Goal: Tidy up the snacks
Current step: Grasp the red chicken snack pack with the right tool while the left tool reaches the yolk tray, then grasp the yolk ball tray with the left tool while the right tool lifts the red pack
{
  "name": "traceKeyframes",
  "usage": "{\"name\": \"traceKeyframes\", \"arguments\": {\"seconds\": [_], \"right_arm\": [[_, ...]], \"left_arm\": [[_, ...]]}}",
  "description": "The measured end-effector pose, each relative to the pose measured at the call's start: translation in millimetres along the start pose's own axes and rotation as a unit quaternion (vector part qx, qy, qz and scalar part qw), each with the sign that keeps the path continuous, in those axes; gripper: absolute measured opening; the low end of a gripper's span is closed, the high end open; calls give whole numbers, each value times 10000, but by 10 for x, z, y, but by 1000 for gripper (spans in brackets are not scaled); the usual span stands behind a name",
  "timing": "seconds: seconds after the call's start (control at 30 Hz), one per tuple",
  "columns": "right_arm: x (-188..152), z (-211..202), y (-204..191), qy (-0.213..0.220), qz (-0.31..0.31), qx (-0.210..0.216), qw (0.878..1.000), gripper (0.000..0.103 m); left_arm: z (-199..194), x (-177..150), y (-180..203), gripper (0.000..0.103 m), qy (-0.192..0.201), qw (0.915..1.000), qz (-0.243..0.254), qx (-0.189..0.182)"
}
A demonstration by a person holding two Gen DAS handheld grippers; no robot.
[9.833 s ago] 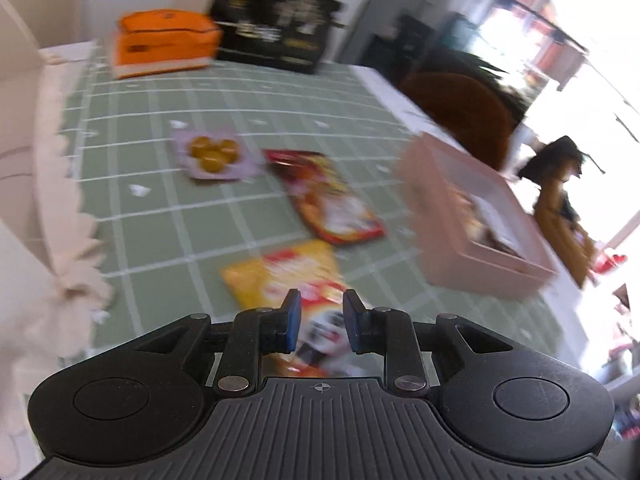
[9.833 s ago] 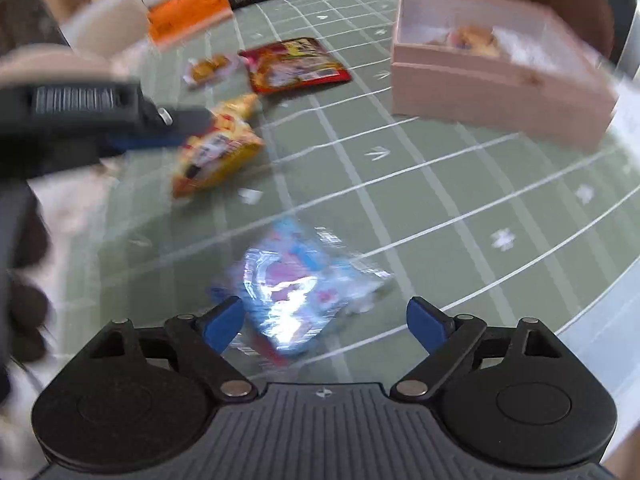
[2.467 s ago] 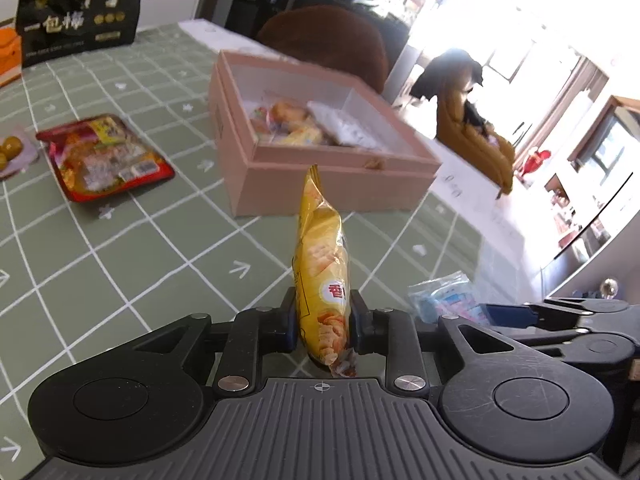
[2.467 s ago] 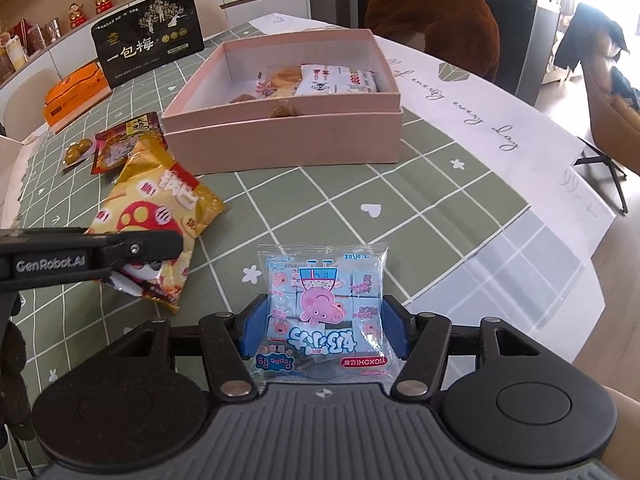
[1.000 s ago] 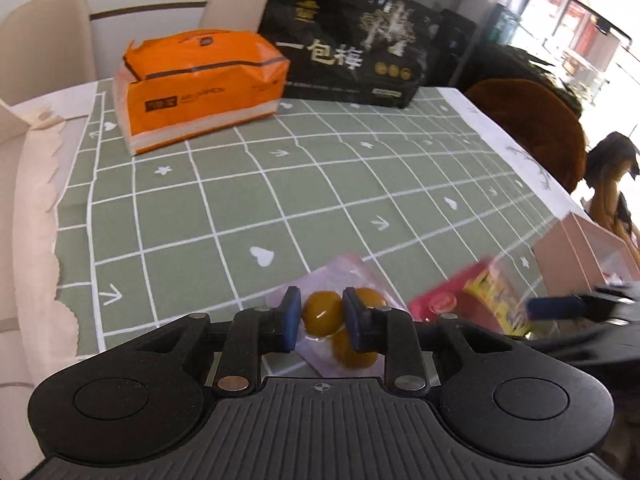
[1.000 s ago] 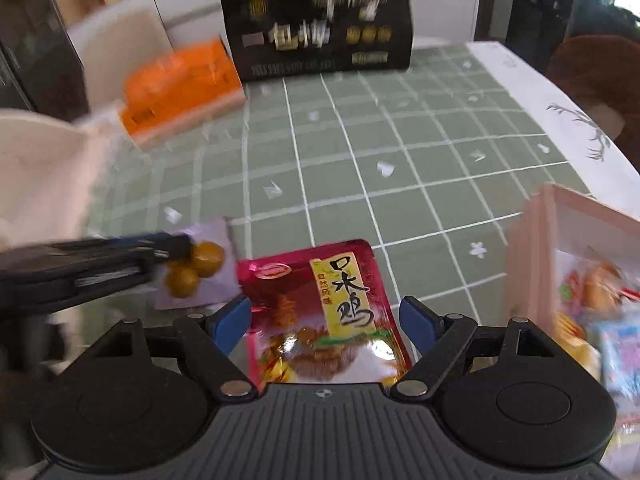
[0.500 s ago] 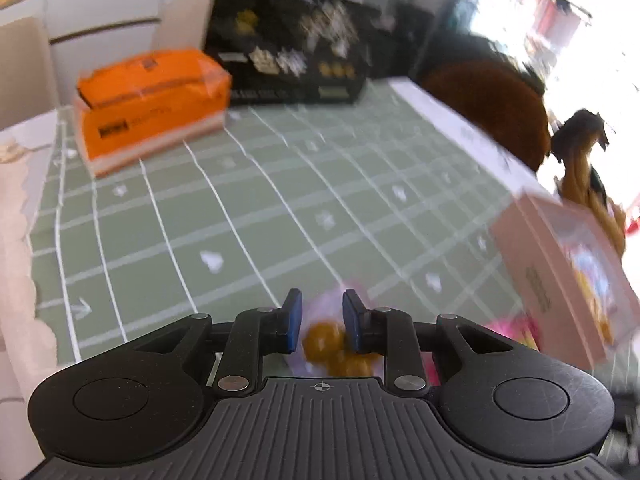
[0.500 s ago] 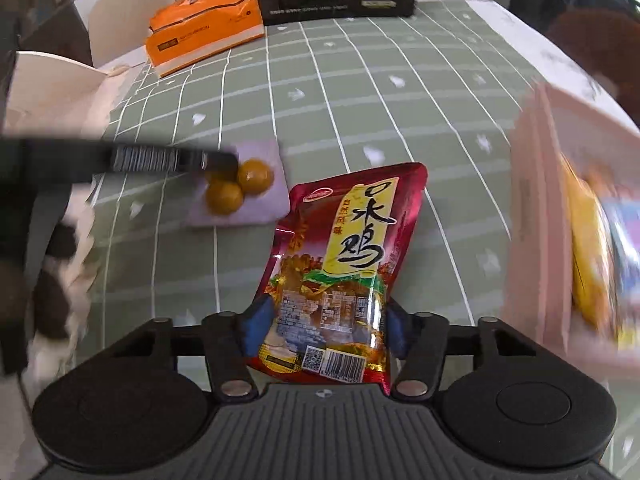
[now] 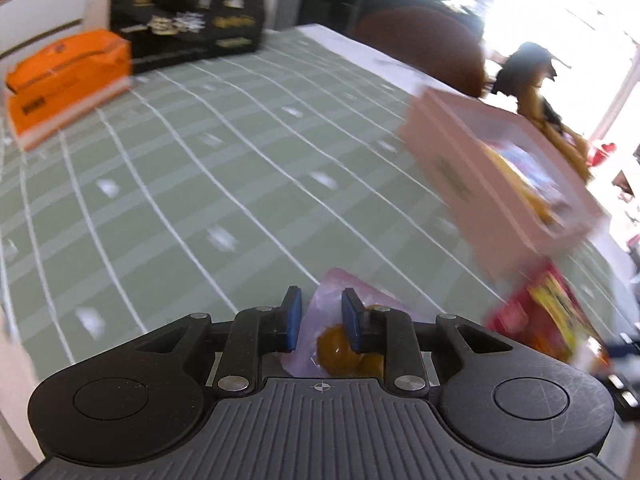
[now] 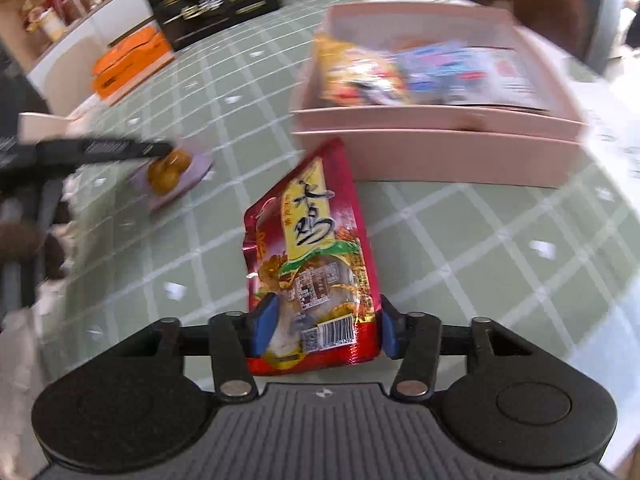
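My left gripper point(image 9: 320, 320) is shut on a pale purple pack of yellow-brown balls point(image 9: 340, 346), lifted off the green checked tablecloth point(image 9: 224, 168). My right gripper point(image 10: 322, 330) grips a red snack packet point(image 10: 316, 236) by its lower end, pads against both edges while the jaws are opening slightly. The packet's top points at the open pink box point(image 10: 440, 156), which holds a yellow bag point(image 10: 352, 68) and a blue-white packet point(image 10: 452, 64). In the right wrist view the left gripper point(image 10: 160, 148) carries the purple pack point(image 10: 176, 178) at the left. The picture is blurred by motion.
An orange tissue pack point(image 9: 64, 80) and a black gift box point(image 9: 184, 12) stand at the table's far edge. A brown chair point(image 9: 420, 44) sits behind the pink box point(image 9: 492, 184). A white counter with jars point(image 10: 52, 20) runs along the back wall.
The right gripper closed on the red packet and carried it up to the pink box. The left gripper swung right with the purple pack, bringing the box nearer.
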State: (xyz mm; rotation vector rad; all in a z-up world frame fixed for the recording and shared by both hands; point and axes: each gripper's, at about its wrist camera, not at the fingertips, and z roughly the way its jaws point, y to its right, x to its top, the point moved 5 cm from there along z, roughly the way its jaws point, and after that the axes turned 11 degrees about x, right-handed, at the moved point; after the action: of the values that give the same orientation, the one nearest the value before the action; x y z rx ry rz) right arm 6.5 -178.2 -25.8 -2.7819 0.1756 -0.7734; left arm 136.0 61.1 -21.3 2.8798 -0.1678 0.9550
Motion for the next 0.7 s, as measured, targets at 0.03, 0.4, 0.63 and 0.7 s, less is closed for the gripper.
{"name": "traceKeyframes", "arguments": {"seconds": [0.03,0.4,0.63,0.7], "right_arm": [[-38,-25,54,9,16,-45,10000,56],[-257,-171,379,164,93,-431,9989,80],[-496,-200,444,315,-24,-770,9965,103],[-543,-224,452,492,-39,-793,9956,103]], "left_arm": [[-49,-88,82,27,-58,9998,-18,-168],[-625,-574,833,31,-46,9904,1312,-434],[-520,-617,1099,34,-85,9841,1771,-124],[-507,-619,1140,34,-105,9840,1772,-156]]}}
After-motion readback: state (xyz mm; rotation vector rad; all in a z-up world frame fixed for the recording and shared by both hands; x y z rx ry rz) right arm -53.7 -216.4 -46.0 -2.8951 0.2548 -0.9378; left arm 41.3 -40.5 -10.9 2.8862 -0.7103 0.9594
